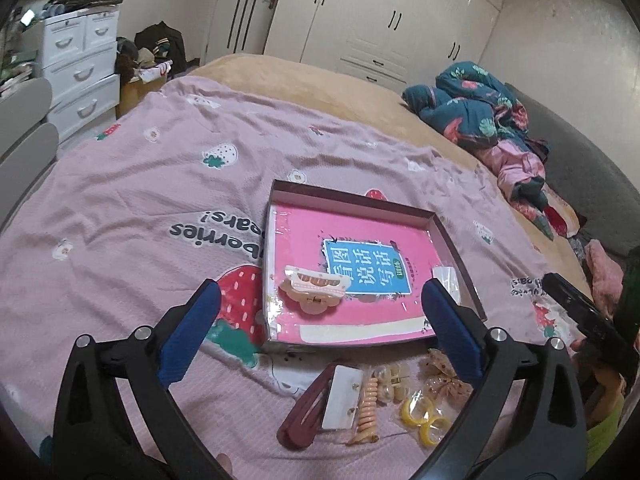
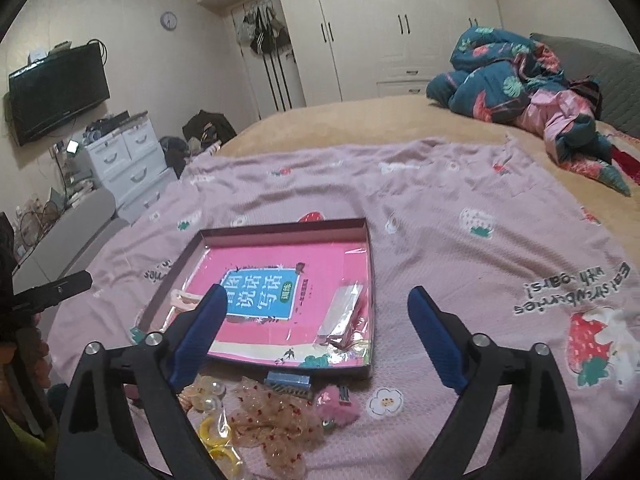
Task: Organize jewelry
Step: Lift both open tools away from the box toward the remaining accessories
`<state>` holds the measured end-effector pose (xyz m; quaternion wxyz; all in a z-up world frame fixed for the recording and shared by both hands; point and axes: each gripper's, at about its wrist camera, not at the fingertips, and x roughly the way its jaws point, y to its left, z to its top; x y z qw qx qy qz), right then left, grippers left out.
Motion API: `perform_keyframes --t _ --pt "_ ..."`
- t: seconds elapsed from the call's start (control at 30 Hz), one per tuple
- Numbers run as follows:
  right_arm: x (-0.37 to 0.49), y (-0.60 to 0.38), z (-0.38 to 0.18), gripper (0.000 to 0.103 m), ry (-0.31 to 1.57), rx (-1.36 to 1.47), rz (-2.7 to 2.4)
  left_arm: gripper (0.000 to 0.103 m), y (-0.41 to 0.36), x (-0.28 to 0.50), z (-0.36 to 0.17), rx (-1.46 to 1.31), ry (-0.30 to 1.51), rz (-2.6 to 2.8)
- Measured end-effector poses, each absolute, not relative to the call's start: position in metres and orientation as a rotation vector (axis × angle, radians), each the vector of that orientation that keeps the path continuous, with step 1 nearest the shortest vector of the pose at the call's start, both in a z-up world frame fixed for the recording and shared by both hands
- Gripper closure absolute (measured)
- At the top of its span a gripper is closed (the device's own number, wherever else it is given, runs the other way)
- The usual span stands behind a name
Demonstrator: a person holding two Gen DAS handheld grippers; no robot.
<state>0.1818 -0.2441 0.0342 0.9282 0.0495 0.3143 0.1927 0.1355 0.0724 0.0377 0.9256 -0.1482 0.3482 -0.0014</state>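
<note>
A: Where do we stand? Our left gripper (image 1: 320, 308) is spread wide and holds nothing, and so is our right gripper (image 2: 314, 312).

B: The loose pieces lie in a heap at the bottom centre of the left wrist view, below the near edge of the shallow box (image 1: 456, 236), between our left fingers and nearer us than their tips.

A: The maroon snap clip (image 1: 302, 416) and the coiled orange hair tie (image 1: 366, 410) both run bottom to top of that frame, roughly along our fingers.

B: So we'd judge the left is nearer those. The sheer dotted bow (image 2: 276, 416) sits low centre-left in the right view, inside its left finger.

A: One claw clip (image 1: 314, 290) already rests in the box.
</note>
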Motion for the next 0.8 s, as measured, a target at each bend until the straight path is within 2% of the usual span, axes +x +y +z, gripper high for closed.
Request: perform_keyframes --t 0.8 --pt "0.108 -0.262 0.067 0.009 0.602 0.058 0.367 0.009 0.079 0.071 0.082 -0.285 0.610 -0.031"
